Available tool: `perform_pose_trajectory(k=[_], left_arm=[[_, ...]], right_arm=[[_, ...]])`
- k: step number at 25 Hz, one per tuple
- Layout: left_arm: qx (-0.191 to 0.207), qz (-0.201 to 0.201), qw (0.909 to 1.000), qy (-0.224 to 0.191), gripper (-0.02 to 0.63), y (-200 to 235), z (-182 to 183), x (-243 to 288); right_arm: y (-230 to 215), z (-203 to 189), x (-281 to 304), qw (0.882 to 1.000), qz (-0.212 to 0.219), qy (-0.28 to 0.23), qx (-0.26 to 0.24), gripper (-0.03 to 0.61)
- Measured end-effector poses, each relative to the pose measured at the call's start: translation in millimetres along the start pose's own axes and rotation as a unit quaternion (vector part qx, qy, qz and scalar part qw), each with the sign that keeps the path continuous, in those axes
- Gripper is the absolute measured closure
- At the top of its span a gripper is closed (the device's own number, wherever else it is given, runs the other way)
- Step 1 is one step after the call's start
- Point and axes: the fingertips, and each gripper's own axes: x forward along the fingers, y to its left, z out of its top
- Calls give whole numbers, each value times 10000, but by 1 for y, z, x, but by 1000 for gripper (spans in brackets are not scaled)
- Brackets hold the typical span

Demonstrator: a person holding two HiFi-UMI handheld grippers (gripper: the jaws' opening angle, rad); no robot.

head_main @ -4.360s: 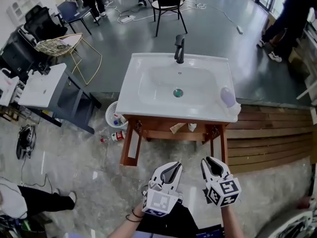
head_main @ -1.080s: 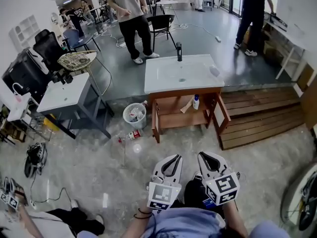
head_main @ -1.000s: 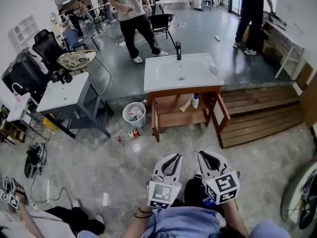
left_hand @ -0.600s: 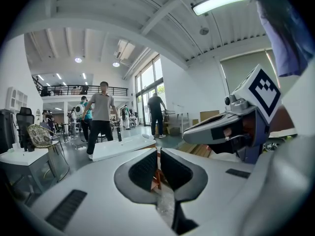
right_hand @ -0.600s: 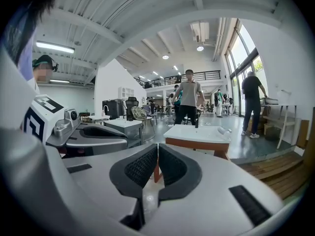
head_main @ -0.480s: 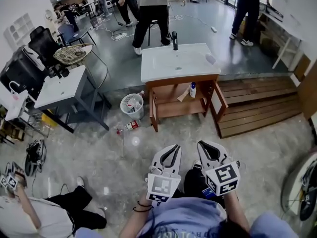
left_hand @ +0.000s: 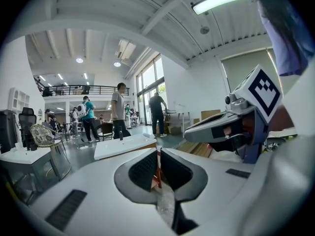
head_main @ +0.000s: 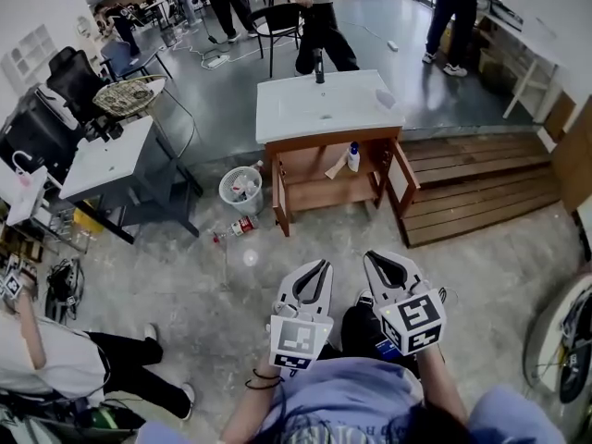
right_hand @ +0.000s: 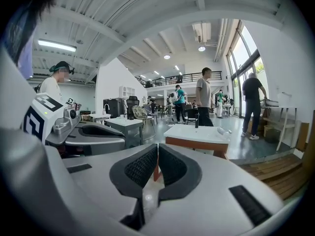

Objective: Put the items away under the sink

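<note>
The white sink [head_main: 324, 107] stands far ahead on a wooden cabinet [head_main: 326, 192] with both doors swung open. On the shelf inside stand a white bottle with a blue cap [head_main: 352, 157] and a pale item [head_main: 336, 165] leaning beside it. A small lavender object [head_main: 386, 98] lies on the sink's right rim. My left gripper [head_main: 321, 265] and right gripper [head_main: 369, 257] are held close to my body, side by side, both shut and empty. In the left gripper view the left gripper [left_hand: 158, 154] points at the sink [left_hand: 125, 144]. The right gripper [right_hand: 157, 148] does the same in its own view.
A white waste basket [head_main: 240, 190] and a fallen bottle [head_main: 236, 229] lie left of the cabinet. A grey table with a white top [head_main: 104, 160] stands further left, wooden steps [head_main: 472, 188] to the right. A person [head_main: 65, 363] sits on the floor at lower left; others stand behind the sink.
The view has backed well away from the sink, which now looks small and far. People behind it have shifted. Both grippers stay shut and together near my body.
</note>
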Motion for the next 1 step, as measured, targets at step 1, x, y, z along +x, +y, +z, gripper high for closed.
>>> perform_pose_trajectory(k=[1], left_arm=[[2,-3,10000,5,595,-1,-1,0]], right_arm=[[0,-1,-1,10000,-2,2,-9,557]])
